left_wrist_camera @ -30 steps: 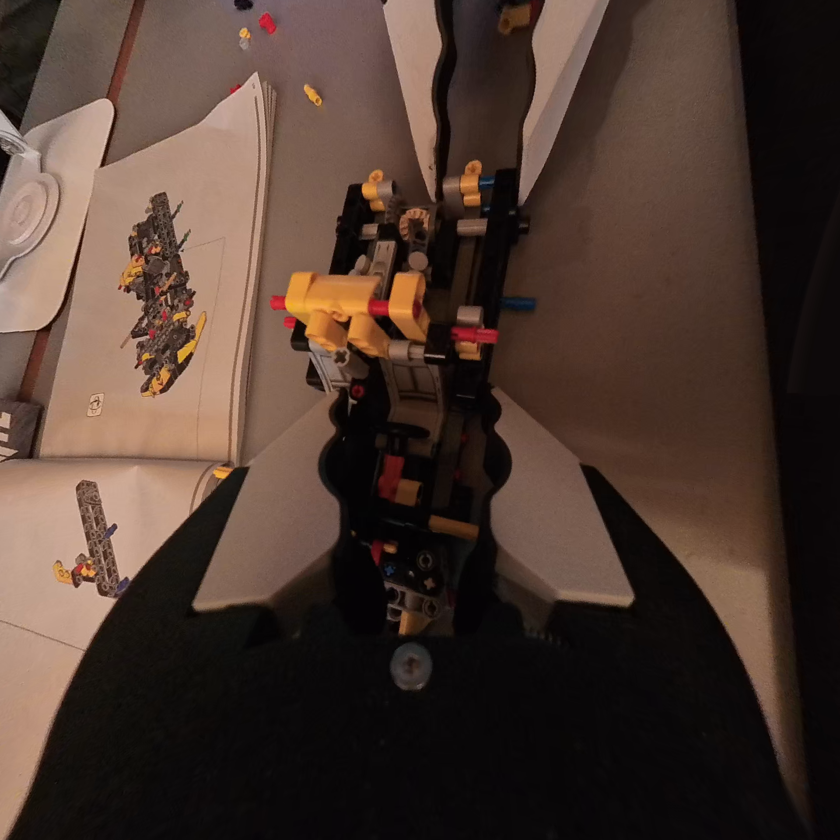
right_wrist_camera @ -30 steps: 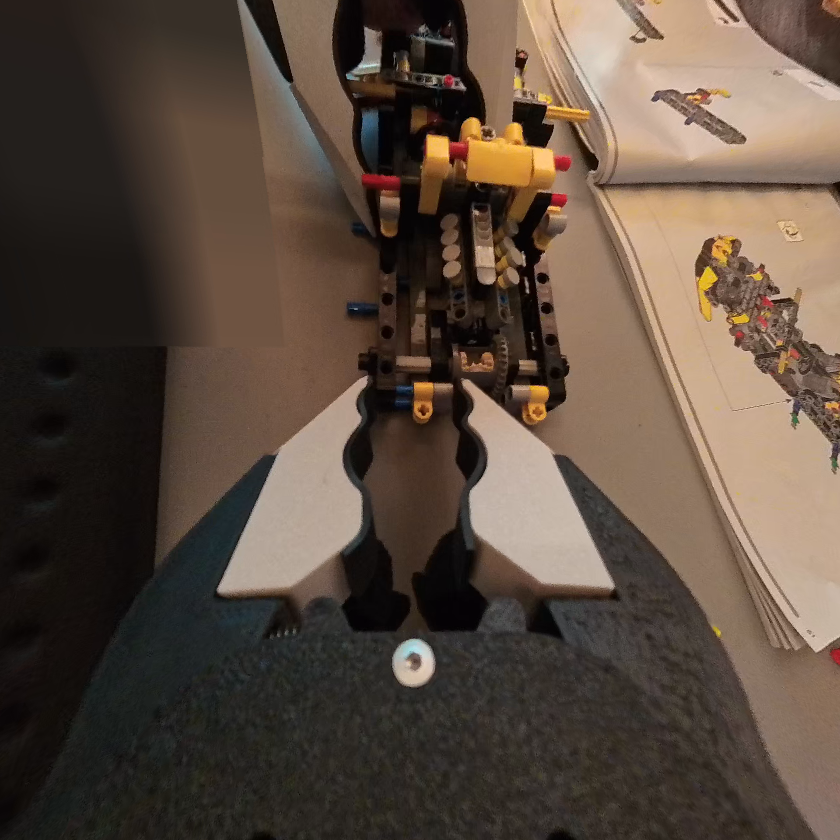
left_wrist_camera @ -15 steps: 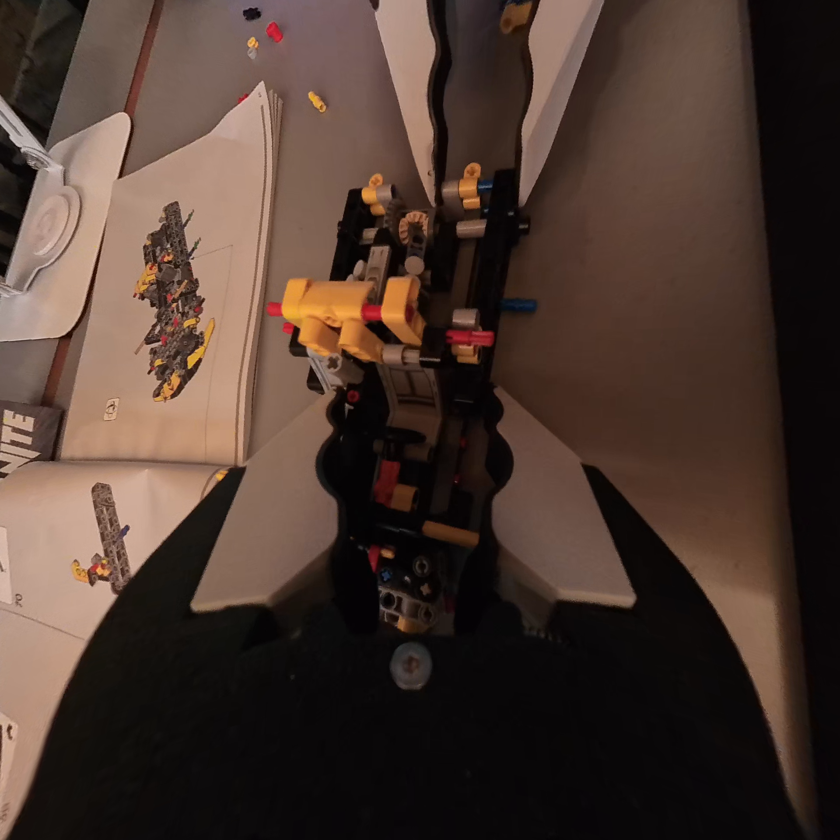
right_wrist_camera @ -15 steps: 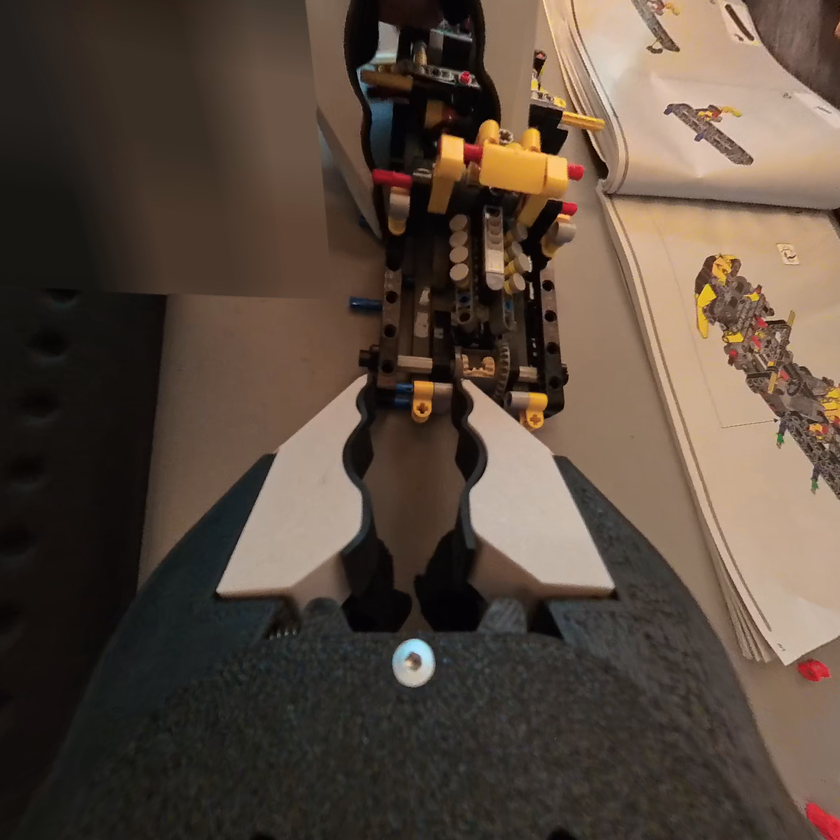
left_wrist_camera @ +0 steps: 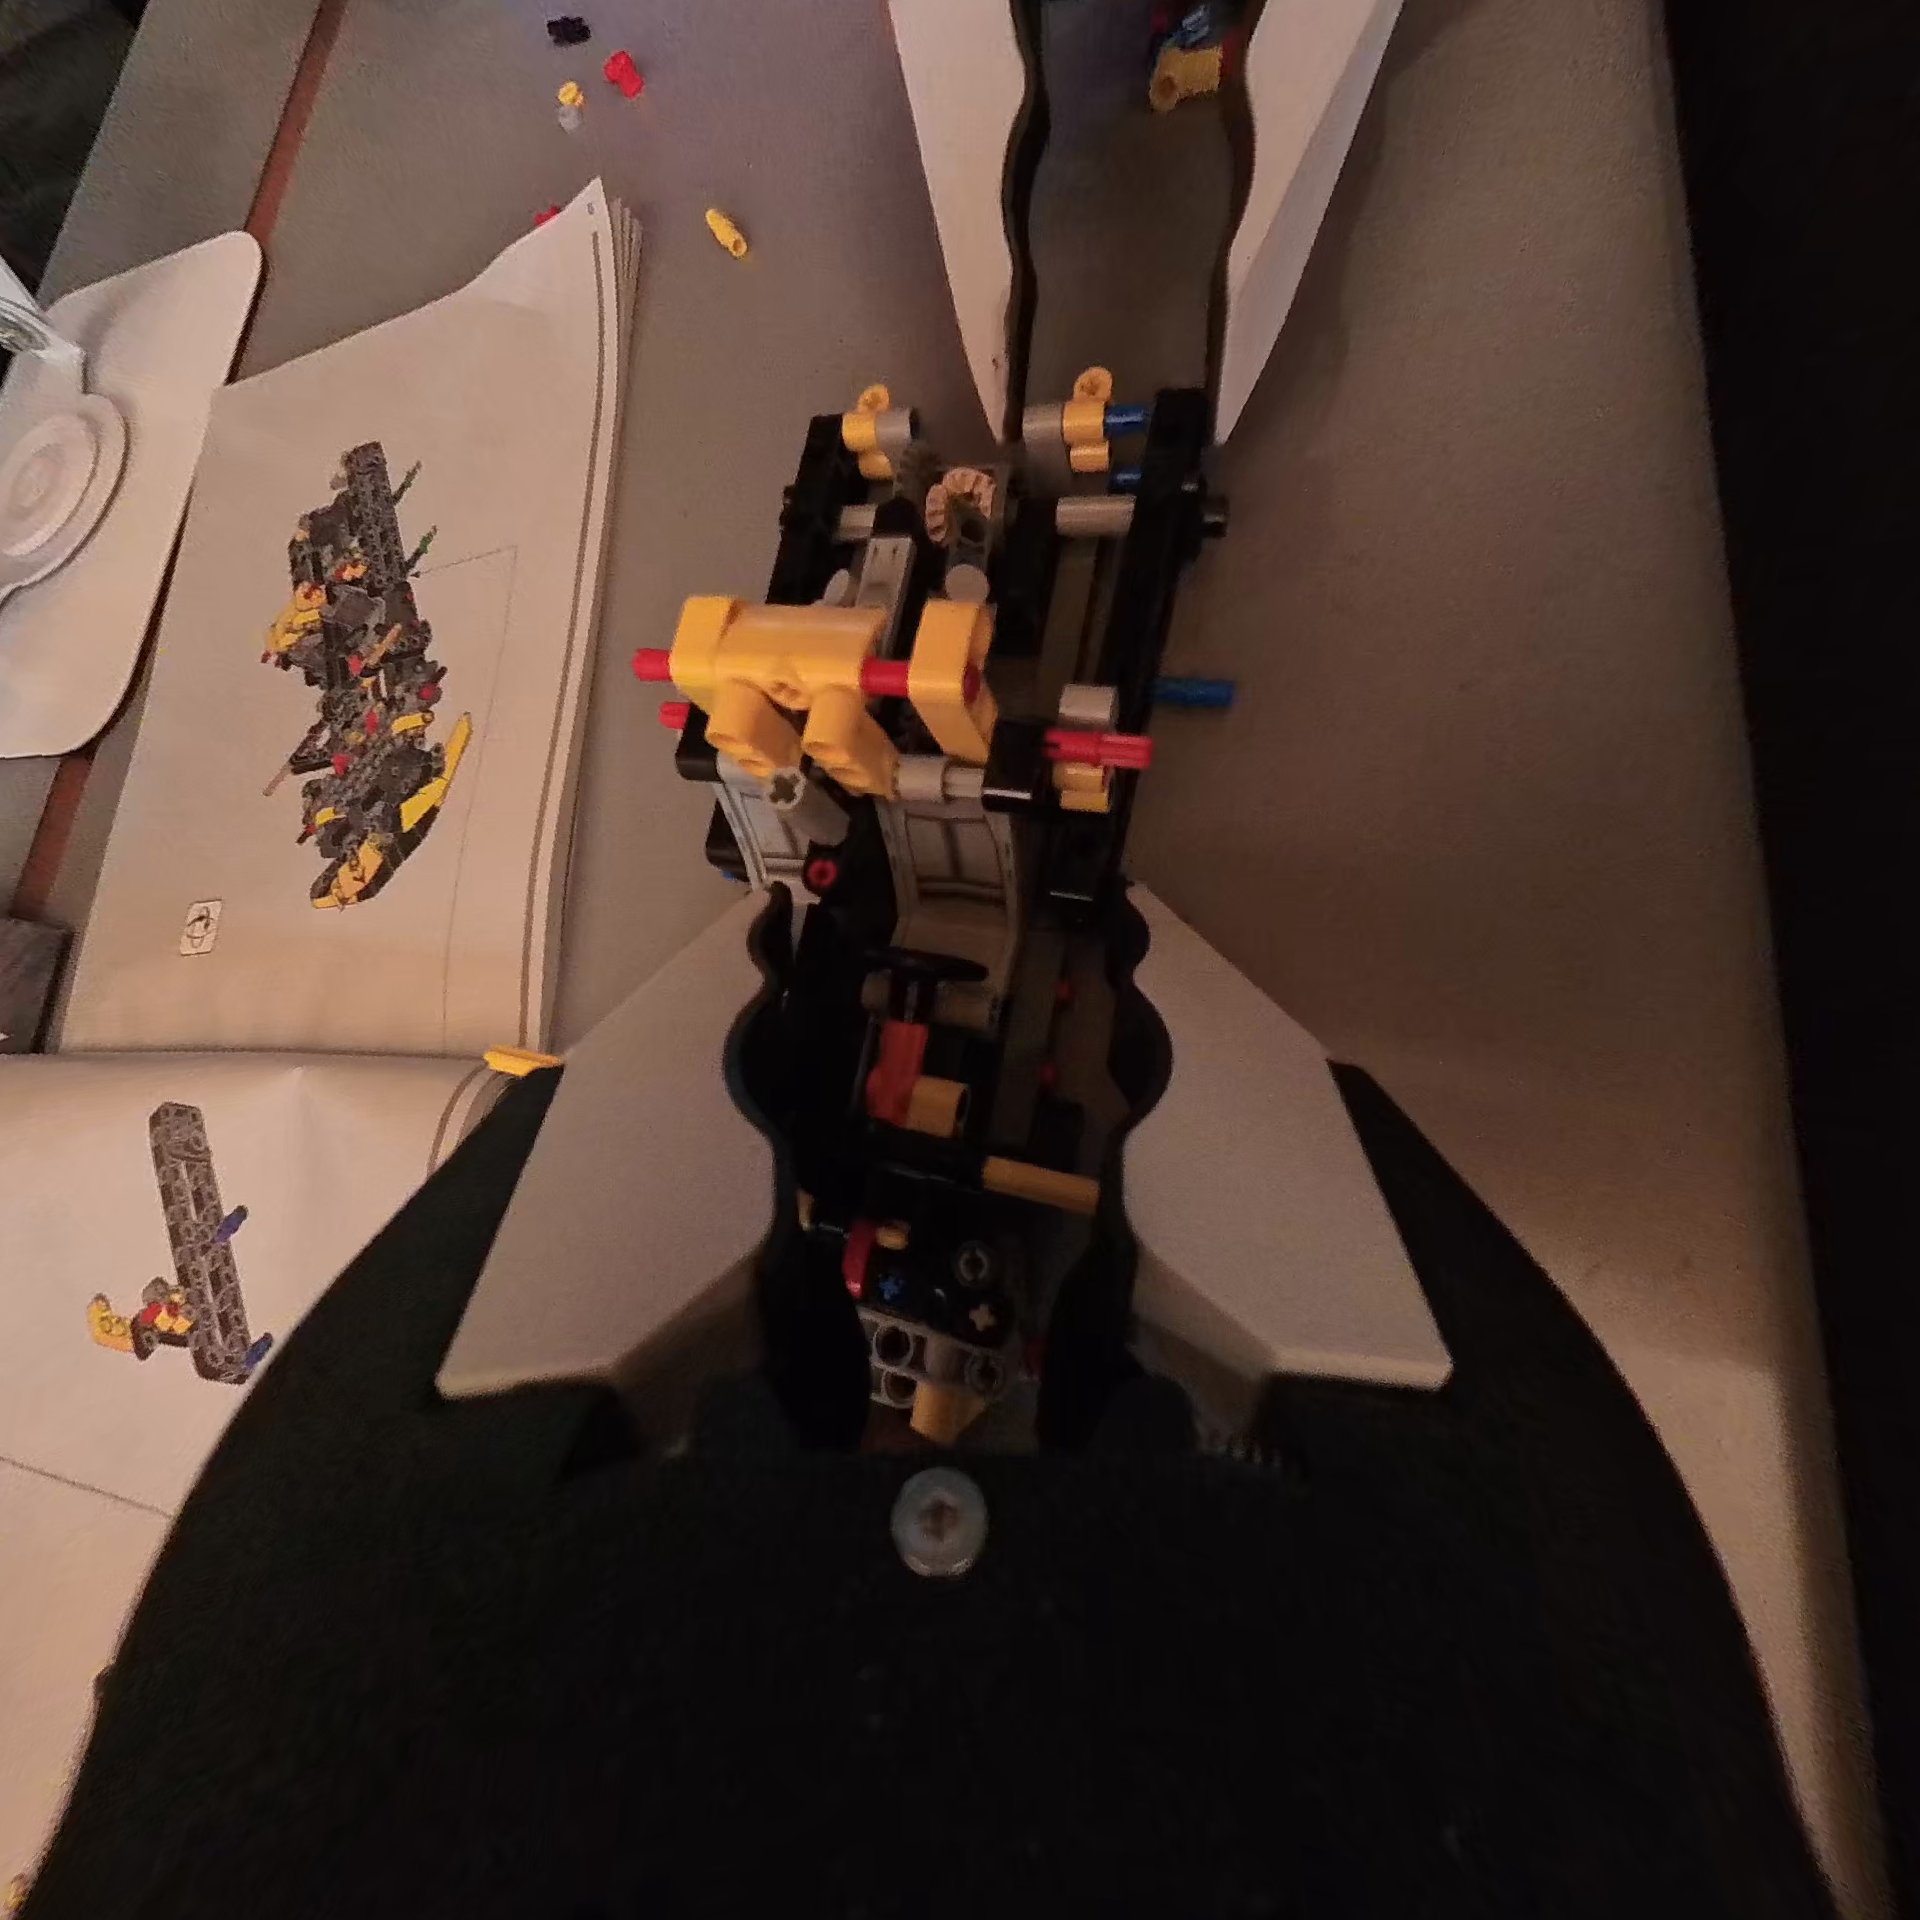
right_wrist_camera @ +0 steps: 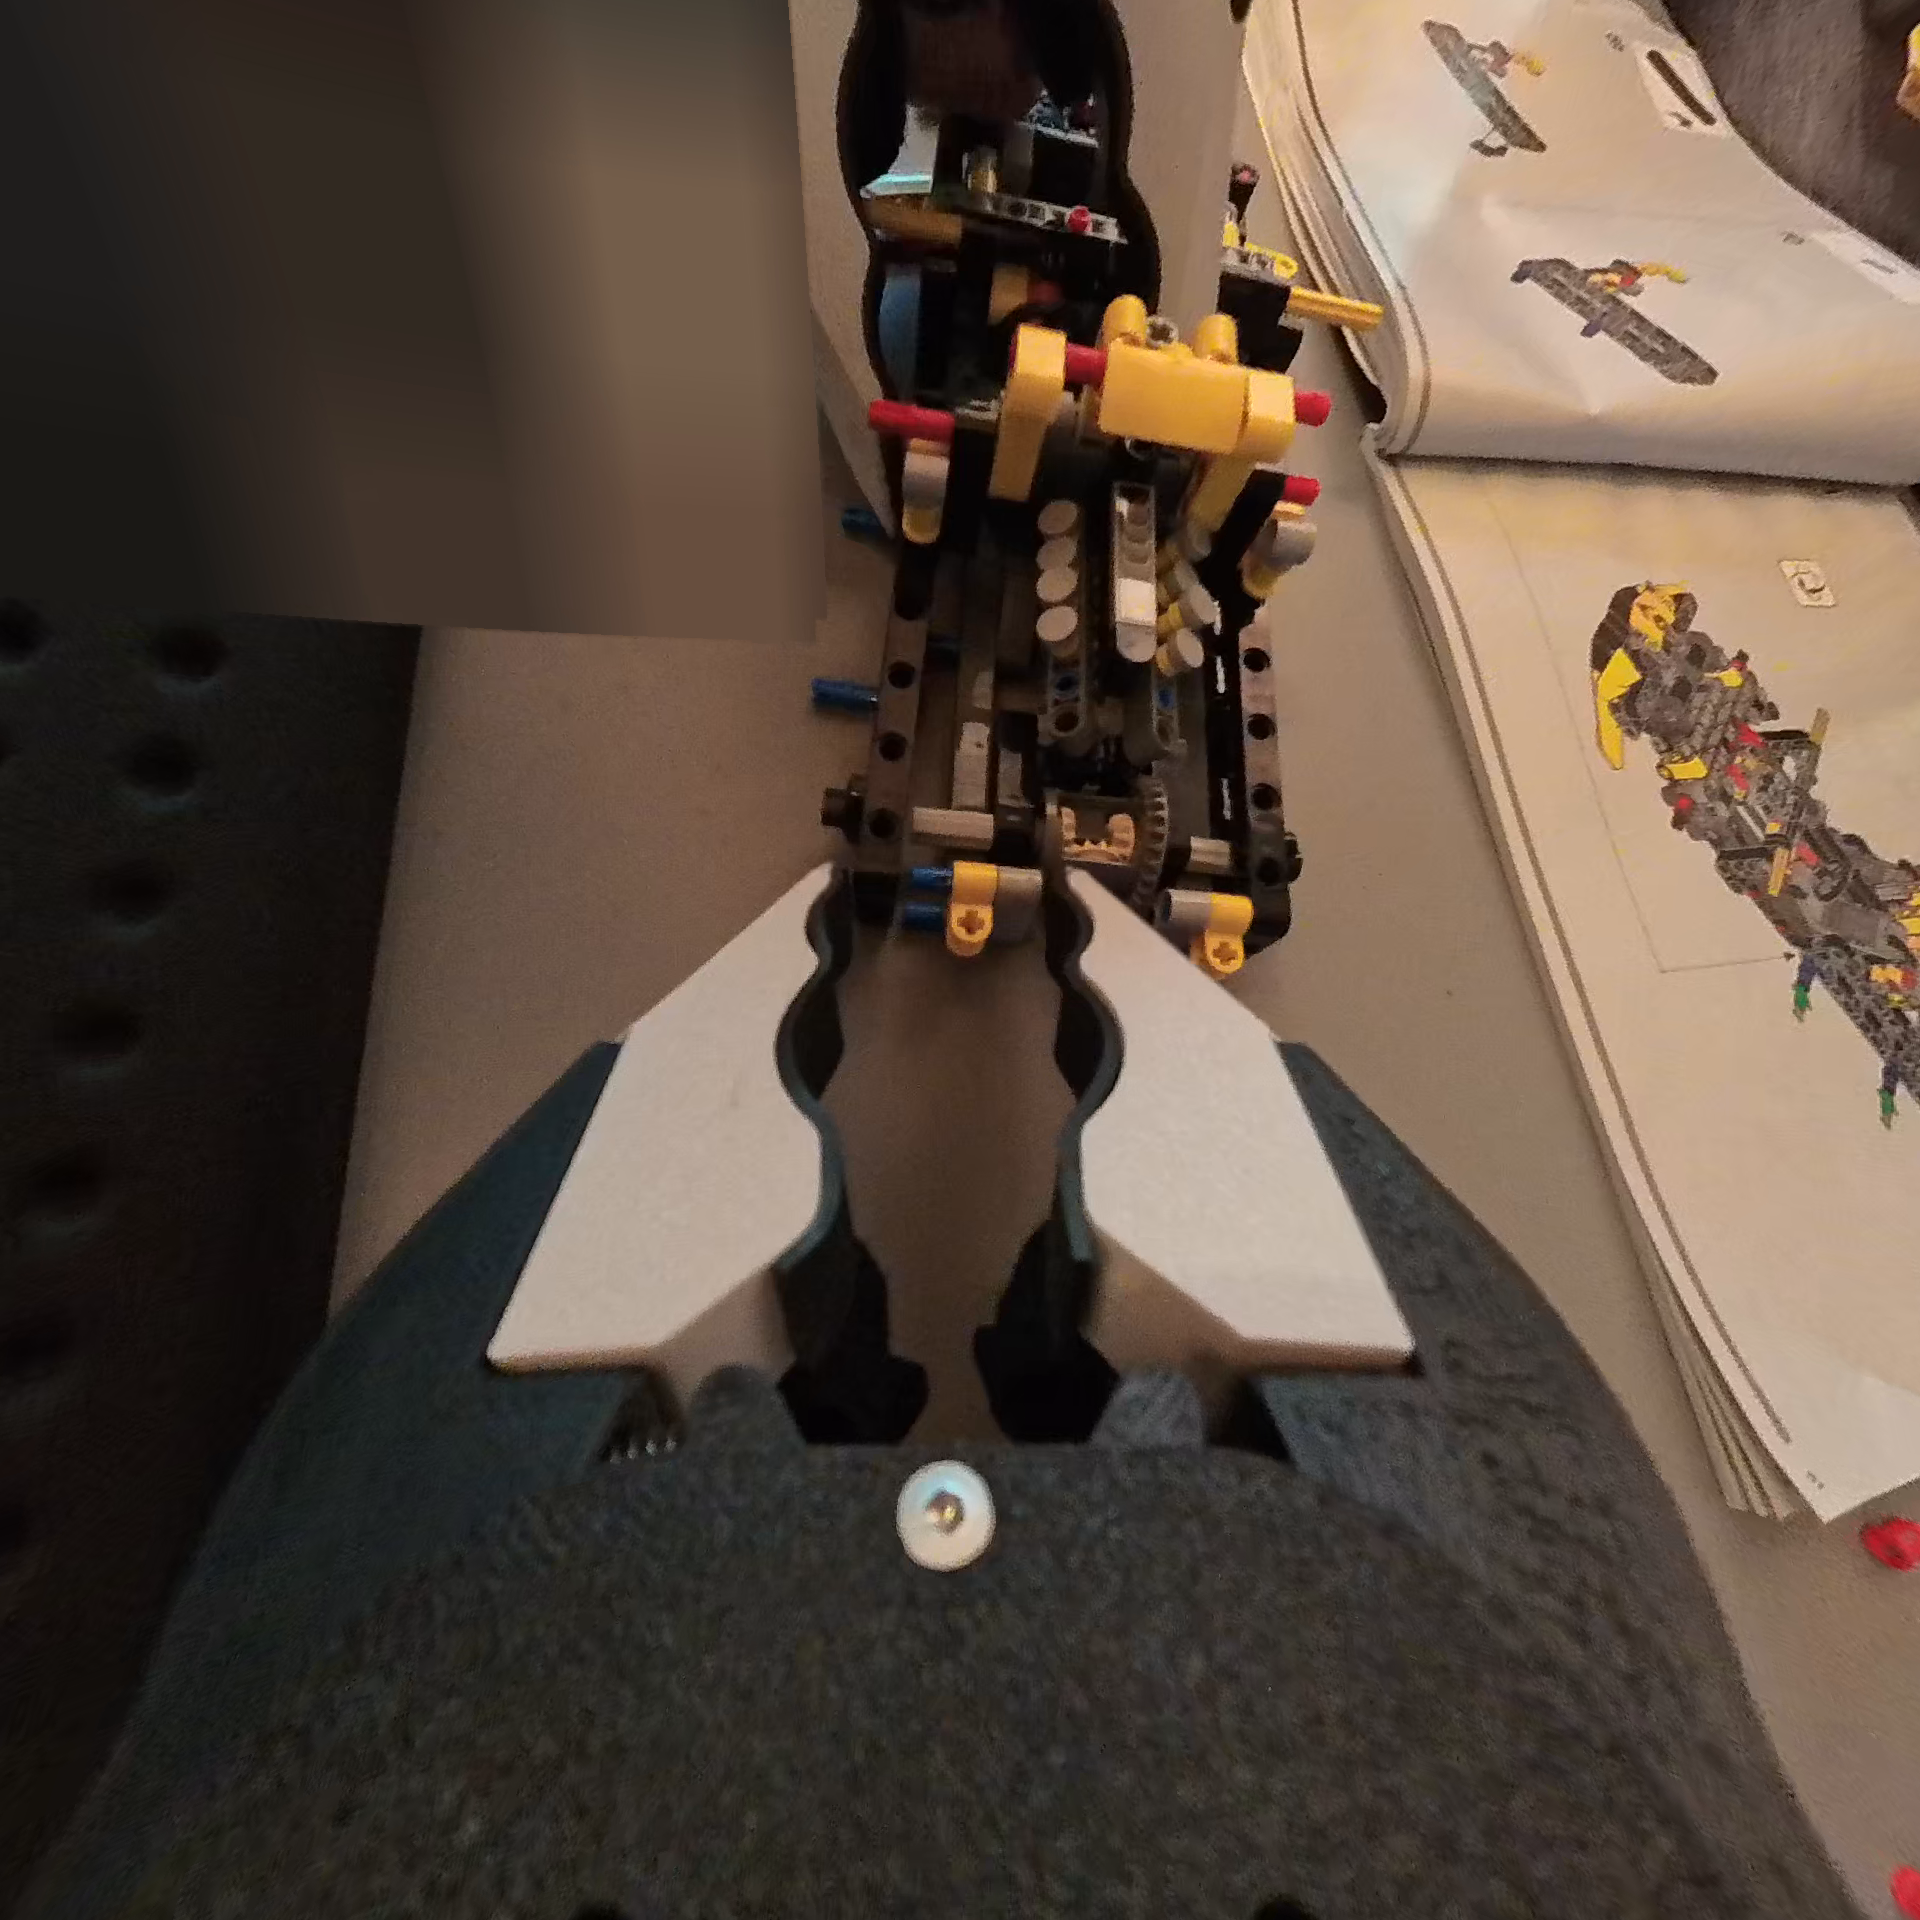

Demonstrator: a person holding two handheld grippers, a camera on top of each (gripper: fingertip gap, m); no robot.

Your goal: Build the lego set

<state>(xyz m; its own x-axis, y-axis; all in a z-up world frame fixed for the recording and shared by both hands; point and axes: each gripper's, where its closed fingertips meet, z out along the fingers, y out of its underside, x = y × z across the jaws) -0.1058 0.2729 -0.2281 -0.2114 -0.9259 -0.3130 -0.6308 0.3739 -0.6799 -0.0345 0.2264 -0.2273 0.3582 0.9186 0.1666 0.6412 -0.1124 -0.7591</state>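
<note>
1. Lego assembly (left_wrist_camera: 966, 665): one unit, a long black-framed build with yellow, grey, red and blue parts. It lies on the grey table (left_wrist_camera: 1403, 935) between the two grippers, lengthwise along both.
2. Left gripper (left_wrist_camera: 945, 914): one unit. Its fingers are clenched on the near end of the lego assembly; the black frame fills the gap between the two white fingers (left_wrist_camera: 644, 1174).
3. Right gripper (right_wrist_camera: 951, 904): one unit. Its fingers are spread, with bare table visible in the gap between them. The fingertips (right_wrist_camera: 800, 914) sit at the opposite end of the assembly, on either side of a yellow-and-grey connector (right_wrist_camera: 982, 904). Contact with that connector cannot be determined.
4. Instruction booklet (left_wrist_camera: 416, 665): one unit, open flat on the table beside the assembly. Two printed pages are visible, each carrying a drawing of the build.
5. Loose pieces on the table beyond the booklet, left wrist view: one yellow pin (left_wrist_camera: 725, 231), one red piece (left_wrist_camera: 623, 73), one small yellow-and-grey piece (left_wrist_camera: 568, 102), one black piece (left_wrist_camera: 567, 29). They lie well apart from the assembly.
6. Loose pieces in the right wrist view: one red piece (right_wrist_camera: 1889, 1540) just beside the booklet corner.
7. White plastic item (left_wrist_camera: 94, 488): one unit, at the table edge next to the booklet; its kind cannot be determined.
8. Containers: the only enclosing space is the left gripper's finger gap, occupied by the assembly's near end.
</note>
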